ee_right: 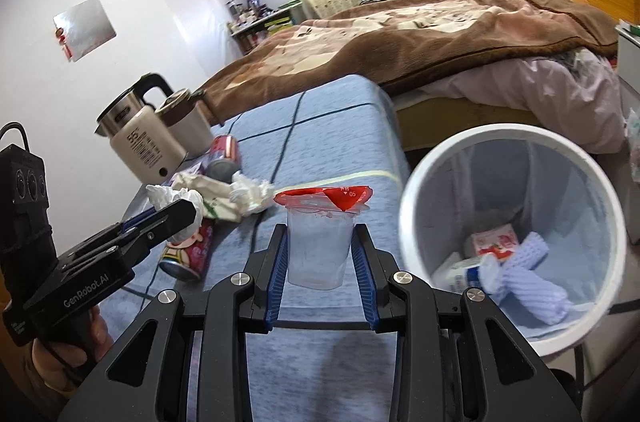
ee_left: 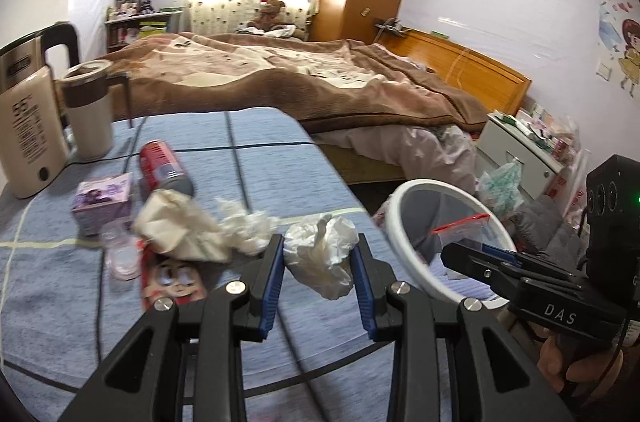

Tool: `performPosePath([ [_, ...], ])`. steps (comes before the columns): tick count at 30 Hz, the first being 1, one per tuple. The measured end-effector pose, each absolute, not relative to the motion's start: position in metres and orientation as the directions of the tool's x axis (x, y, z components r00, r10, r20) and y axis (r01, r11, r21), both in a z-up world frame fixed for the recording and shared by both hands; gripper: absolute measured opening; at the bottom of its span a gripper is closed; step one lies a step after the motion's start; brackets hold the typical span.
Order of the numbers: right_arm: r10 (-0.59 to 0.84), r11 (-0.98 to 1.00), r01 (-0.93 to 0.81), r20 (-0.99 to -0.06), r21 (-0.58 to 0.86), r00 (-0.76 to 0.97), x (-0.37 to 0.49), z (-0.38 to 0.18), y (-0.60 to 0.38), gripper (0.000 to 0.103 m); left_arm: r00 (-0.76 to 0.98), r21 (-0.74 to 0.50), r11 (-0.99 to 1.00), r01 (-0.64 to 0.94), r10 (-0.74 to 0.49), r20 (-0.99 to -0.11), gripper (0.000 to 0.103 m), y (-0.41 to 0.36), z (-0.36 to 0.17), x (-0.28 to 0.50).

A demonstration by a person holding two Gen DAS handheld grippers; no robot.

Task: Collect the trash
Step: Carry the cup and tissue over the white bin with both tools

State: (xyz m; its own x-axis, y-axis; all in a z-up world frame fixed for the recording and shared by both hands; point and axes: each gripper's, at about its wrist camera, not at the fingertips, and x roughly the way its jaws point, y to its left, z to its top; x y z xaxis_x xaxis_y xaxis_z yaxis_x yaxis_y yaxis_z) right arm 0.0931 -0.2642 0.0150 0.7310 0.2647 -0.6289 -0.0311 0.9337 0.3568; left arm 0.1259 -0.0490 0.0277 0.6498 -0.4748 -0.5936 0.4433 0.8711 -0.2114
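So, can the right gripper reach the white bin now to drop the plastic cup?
Probably yes. The right gripper holds the plastic cup near the white bin, whose open top looks unobstructed.

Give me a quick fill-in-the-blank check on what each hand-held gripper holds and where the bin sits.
1. The left hand-held gripper is shut on a crumpled white ____.
2. The right hand-held gripper is shut on a clear plastic cup with a ____ foil lid.
3. The white bin stands to the ____ of the blue table.

Missing words: tissue; red; right
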Motion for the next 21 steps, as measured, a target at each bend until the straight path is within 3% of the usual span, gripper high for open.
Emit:
performPosePath([
  [21, 0.087, 0.929, 0.178, -0.661, 0.323, 0.746, 0.069, 0.011, -0.371, 0.033, 0.49, -0.225, 0.737, 0.637, -0.613, -0.62, 0.035, -0.177, 0.022, 0.127],
])
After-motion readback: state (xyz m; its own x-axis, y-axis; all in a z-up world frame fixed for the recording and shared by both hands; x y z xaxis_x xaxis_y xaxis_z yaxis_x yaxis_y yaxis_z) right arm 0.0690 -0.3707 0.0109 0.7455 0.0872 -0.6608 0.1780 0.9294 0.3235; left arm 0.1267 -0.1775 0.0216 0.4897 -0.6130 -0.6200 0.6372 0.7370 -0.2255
